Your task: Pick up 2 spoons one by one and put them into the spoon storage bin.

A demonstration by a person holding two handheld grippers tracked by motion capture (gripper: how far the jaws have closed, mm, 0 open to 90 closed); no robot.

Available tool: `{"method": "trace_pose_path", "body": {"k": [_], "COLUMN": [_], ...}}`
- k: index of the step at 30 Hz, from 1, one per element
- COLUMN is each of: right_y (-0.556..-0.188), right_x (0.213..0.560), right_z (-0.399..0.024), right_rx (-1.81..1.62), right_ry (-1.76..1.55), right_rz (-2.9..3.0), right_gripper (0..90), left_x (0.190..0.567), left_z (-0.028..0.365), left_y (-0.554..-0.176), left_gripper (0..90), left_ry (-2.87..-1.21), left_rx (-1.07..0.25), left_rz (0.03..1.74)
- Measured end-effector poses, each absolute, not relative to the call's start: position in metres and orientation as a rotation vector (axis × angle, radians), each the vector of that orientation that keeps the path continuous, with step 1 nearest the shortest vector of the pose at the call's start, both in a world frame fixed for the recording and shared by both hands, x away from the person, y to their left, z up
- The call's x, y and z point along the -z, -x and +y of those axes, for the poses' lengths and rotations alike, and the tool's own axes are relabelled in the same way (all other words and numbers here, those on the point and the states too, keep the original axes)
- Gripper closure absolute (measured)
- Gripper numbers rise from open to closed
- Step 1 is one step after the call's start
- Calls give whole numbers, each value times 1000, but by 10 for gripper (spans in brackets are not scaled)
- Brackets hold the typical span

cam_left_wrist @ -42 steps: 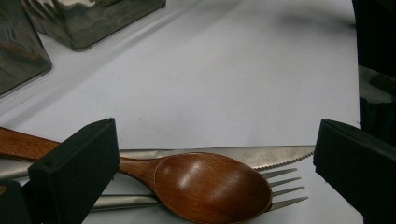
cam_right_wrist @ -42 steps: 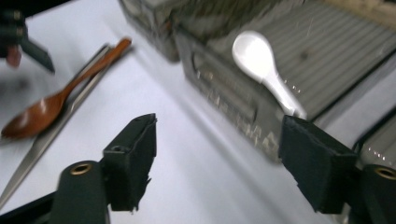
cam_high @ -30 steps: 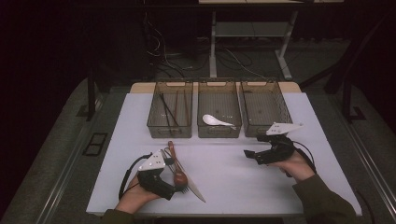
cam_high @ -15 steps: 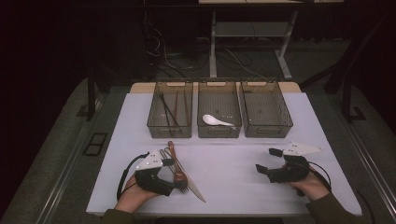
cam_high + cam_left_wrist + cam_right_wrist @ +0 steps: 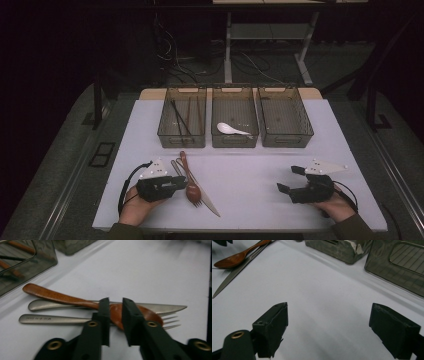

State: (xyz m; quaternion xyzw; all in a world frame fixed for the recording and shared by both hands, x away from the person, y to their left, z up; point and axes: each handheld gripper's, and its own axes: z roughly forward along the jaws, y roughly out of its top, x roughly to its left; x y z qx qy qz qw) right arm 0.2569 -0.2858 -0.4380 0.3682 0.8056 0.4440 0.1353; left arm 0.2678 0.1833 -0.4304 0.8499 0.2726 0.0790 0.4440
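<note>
Left gripper (image 5: pixel 115 322) has just been closing; its jaws now pinch the wooden spoon (image 5: pixel 75 301) at the neck, where handle meets bowl. Right gripper (image 5: pixel 294 184) rests wide open on the white table (image 5: pixel 250 165), well apart from the spoon, nothing between its jaws.

The spoon lies atop a knife (image 5: pixel 160 307) and a fork (image 5: pixel 50 319), all three touching, near the front edge and in front of the left bin (image 5: pixel 182 122).

Risks, as I judge them: the grip sits on a narrow, rounded neck, so the spoon may pivot or slip on lifting; the knife or fork may drag along, since the jaw tips reach down among them.

Spoon's long axis runs from the bins toward the person, slightly slanted. Handle points at the left bin, bowl toward the person.
</note>
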Motion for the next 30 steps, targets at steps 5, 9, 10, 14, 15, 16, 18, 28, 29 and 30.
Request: {"method": "trace_pose_path", "body": {"k": [5, 9, 10, 14, 15, 16, 18, 28, 29, 30], "right_y": [-257, -256, -256, -257, -257, -257, -256, -256, -256, -257], "right_x": [439, 439, 439, 439, 439, 439, 439, 439, 439, 440], "right_z": [-284, -285, -285, -285, -285, -285, -284, -283, -283, -283], "right_rx": [-1277, -1271, -1272, -1267, -1268, -1265, -1268, -1265, -1263, -1261], "right_ry": [-1045, -1048, -1049, -1044, -1043, -1043, -1038, -1033, -1031, -1028], "right_rz": [2341, 2340, 2338, 2345, 2345, 2345, 2345, 2355, 2355, 2355], "right_gripper": [153, 153, 153, 153, 153, 153, 153, 153, 153, 153], "left_x": [434, 436, 437, 441, 441, 442, 442, 446, 446, 446], "left_z": [182, 184, 183, 180, 180, 181, 182, 177, 177, 176], "left_y": [-269, -265, -263, -258, -257, -257, -255, -251, -252, -252], "left_gripper": [890, 890, 890, 890, 890, 890, 890, 890, 890, 890], "left_ry": [-2169, -2190, -2192, -2242, -2243, -2246, -2250, -2266, -2265, -2258], "left_rx": [-164, -134, -119, -79, -69, -65, -49, 5, 7, 9], "left_rz": [699, 700, 692, 656, 655, 653, 654, 618, 615, 612]}}
